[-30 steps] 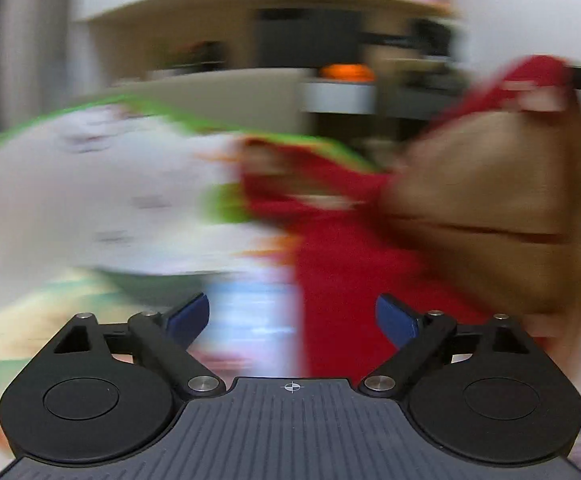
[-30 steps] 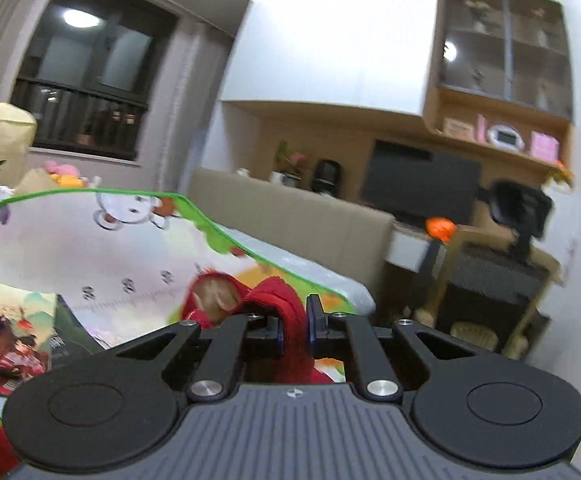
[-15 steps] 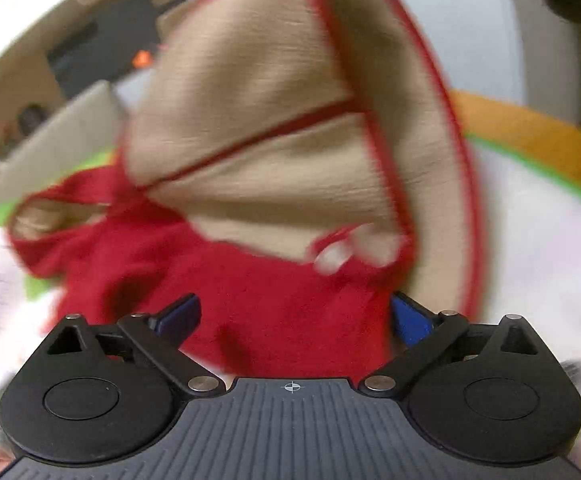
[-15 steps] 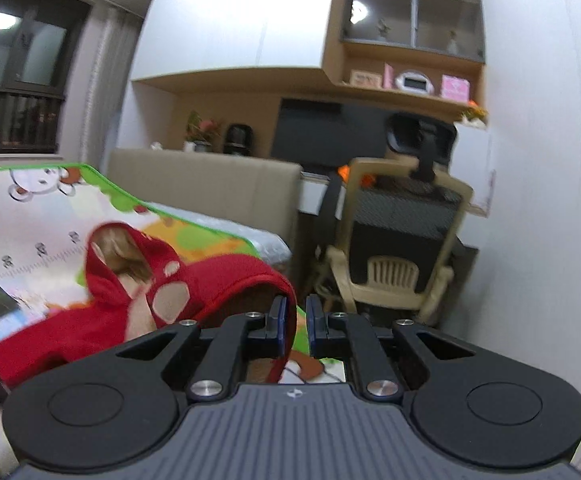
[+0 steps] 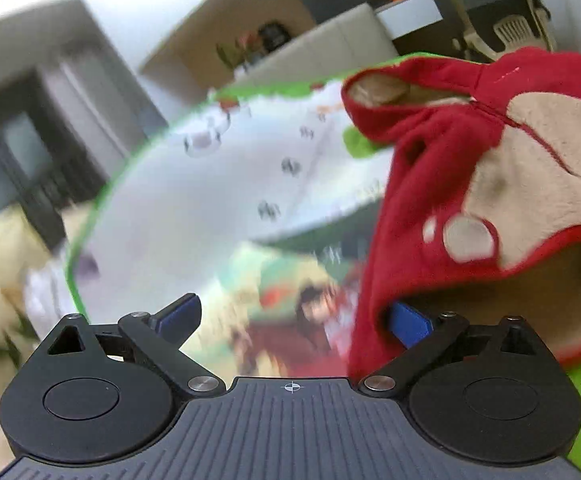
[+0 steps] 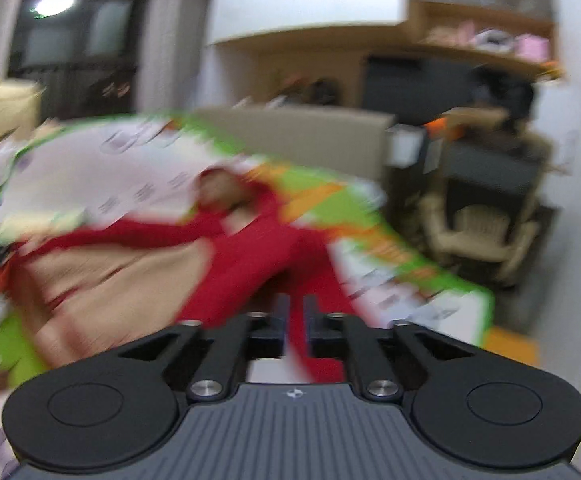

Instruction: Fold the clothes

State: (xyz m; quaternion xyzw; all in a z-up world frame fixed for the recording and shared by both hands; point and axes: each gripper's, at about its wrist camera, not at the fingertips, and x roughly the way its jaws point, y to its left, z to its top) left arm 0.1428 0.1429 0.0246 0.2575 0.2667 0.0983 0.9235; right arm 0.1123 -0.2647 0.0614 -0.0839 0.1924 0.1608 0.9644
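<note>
A red garment with tan fleece lining (image 5: 490,168) hangs at the right of the left wrist view, above a green-edged play mat (image 5: 194,200). My left gripper (image 5: 290,316) is open, and a red fold drapes over its right finger (image 5: 408,322). In the blurred right wrist view the same red garment (image 6: 258,248) stretches across the mat (image 6: 410,264), tan lining showing at the left. My right gripper (image 6: 296,320) is shut on a red edge of the garment.
A beige headboard or sofa back (image 6: 310,132) stands behind the mat. A desk with a beige chair (image 6: 486,216) is at the right, with shelves (image 6: 490,44) above. A dark window (image 6: 70,40) is at the far left. A picture book (image 5: 290,312) lies on the mat.
Both views have swung quickly. The garment has moved from filling the left view to its right side. In the right view the garment now lies more spread over the mat.
</note>
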